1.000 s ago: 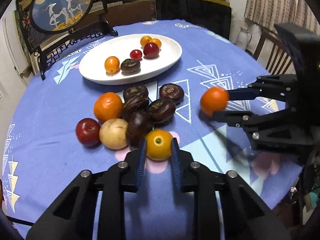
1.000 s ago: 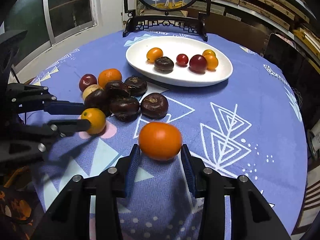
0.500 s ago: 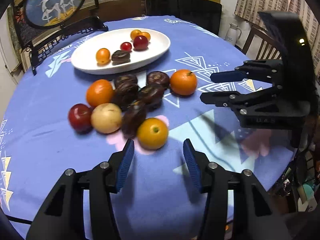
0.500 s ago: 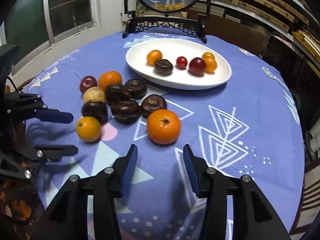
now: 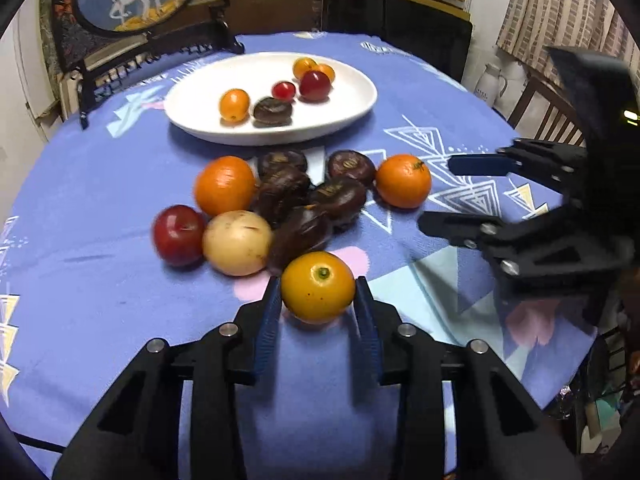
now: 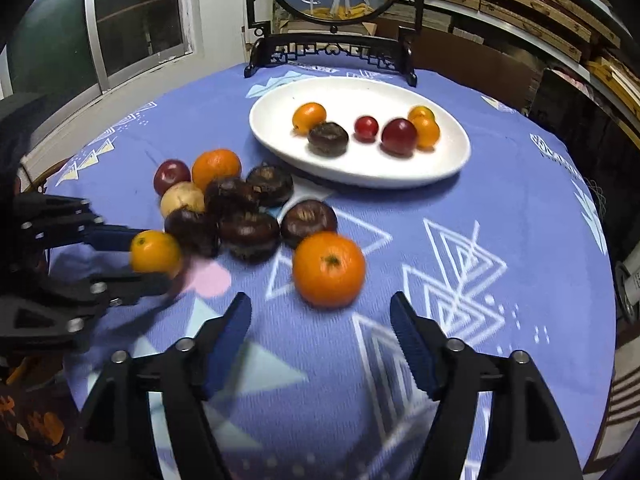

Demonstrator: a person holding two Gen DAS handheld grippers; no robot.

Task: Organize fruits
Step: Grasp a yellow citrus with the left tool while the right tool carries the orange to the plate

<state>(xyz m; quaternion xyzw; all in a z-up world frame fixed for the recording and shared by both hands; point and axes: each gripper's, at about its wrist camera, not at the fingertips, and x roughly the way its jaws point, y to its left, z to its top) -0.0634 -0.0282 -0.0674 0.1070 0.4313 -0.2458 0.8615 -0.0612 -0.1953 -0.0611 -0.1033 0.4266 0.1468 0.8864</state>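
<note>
My left gripper [image 5: 318,285] is shut on a small yellow-orange citrus [image 5: 316,296] at the near edge of the fruit pile; the right wrist view shows that citrus [image 6: 154,256] between its fingers. My right gripper [image 6: 320,308] has its jaws opening, with nothing between them. A round orange [image 6: 328,268] lies on the cloth just beyond its fingertips. In the left wrist view the right gripper [image 5: 448,194] stands right of that orange [image 5: 403,180]. The white oval plate [image 5: 352,112] behind holds several small fruits.
The pile holds several dark brown chestnut-like fruits [image 5: 338,200], another orange [image 5: 224,184], a red plum [image 5: 178,234] and a pale yellow fruit [image 5: 236,242]. A round picture on a black stand [image 6: 332,50] is behind the plate. The round table's edge curves close on all sides.
Both grippers let go of their fruit onto the cloth. The left one has since shut again on the yellow citrus. The right one has opened wider, leaving the orange beside the pile.
</note>
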